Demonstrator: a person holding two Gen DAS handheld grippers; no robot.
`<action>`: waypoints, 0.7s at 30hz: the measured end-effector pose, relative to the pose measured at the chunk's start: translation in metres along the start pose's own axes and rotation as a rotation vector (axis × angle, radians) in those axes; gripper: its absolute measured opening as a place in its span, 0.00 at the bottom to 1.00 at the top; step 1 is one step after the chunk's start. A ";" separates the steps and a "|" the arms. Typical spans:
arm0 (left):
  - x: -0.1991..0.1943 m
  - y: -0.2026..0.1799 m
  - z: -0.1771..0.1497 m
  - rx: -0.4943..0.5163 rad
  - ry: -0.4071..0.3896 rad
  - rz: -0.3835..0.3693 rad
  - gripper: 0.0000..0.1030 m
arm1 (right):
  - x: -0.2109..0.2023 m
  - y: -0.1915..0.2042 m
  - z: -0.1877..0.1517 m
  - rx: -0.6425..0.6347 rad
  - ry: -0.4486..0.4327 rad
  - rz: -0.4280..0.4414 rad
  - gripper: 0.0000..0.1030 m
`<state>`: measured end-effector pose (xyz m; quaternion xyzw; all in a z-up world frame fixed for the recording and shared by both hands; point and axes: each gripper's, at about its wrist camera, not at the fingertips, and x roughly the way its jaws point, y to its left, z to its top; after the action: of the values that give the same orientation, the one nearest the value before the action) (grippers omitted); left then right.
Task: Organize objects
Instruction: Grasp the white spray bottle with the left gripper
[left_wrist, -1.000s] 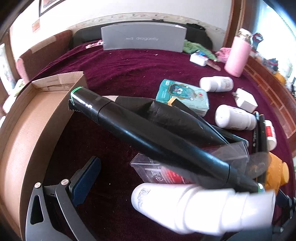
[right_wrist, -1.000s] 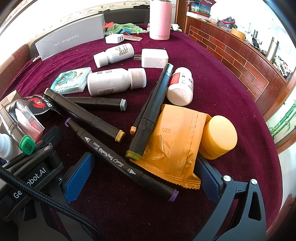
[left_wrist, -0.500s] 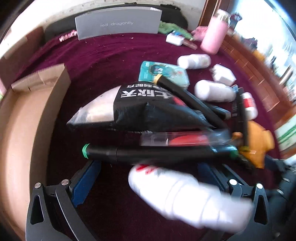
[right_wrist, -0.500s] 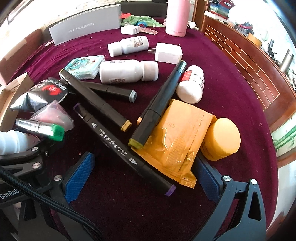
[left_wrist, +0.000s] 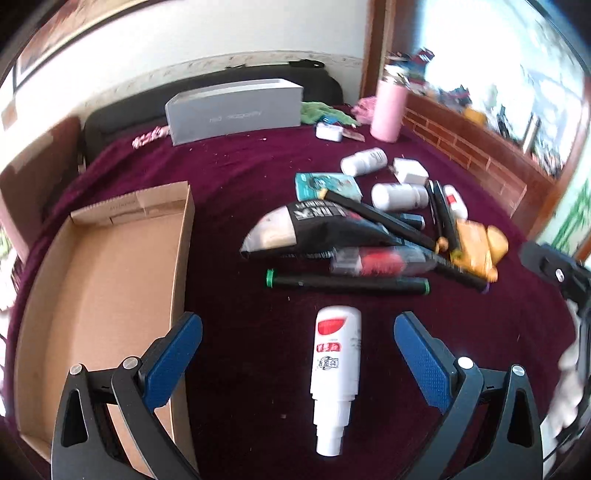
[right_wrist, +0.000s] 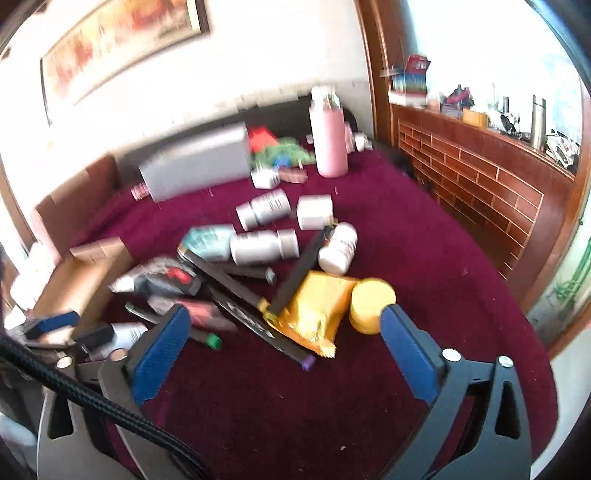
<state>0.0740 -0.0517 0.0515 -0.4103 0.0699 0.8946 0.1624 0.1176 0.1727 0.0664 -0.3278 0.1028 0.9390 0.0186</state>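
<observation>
The left claw (left_wrist: 297, 354) is held wide open above the bench (left_wrist: 240, 177), which is covered with a dark red cloth, and nothing is gripped in it. Between its blue pads (left_wrist: 173, 354) a white spray bottle (left_wrist: 334, 373) is seen lying flat, touching neither pad, with its nozzle toward the camera. A red patch and some small characters are printed on its label, but they cannot be read. Just ahead of the claw a black marker with green caps (left_wrist: 347, 282) is laid crosswise, and beyond it a black snack bag (left_wrist: 314, 230) with white characters. To the left of the claw an open cardboard box (left_wrist: 107, 280) is placed. Far ahead a grey box (left_wrist: 234, 110) is stood; its writing is too blurred to read.

The right claw (right_wrist: 282, 349) is also spread wide and holds nothing. Ahead of it an orange packet (right_wrist: 314, 308) and a yellow jar (right_wrist: 371, 301) are found touching.
</observation>
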 end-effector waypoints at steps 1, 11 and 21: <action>-0.003 -0.003 -0.003 0.015 -0.005 -0.005 0.98 | 0.006 0.001 0.002 0.005 0.025 0.012 1.00; 0.014 -0.024 -0.014 0.077 0.077 0.023 0.97 | 0.020 -0.007 -0.015 0.062 0.121 0.105 1.00; 0.033 -0.017 -0.017 0.027 0.163 -0.023 0.24 | 0.018 -0.006 -0.016 0.037 0.127 0.109 1.00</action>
<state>0.0720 -0.0328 0.0154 -0.4805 0.0901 0.8552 0.1720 0.1139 0.1752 0.0421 -0.3802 0.1387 0.9138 -0.0333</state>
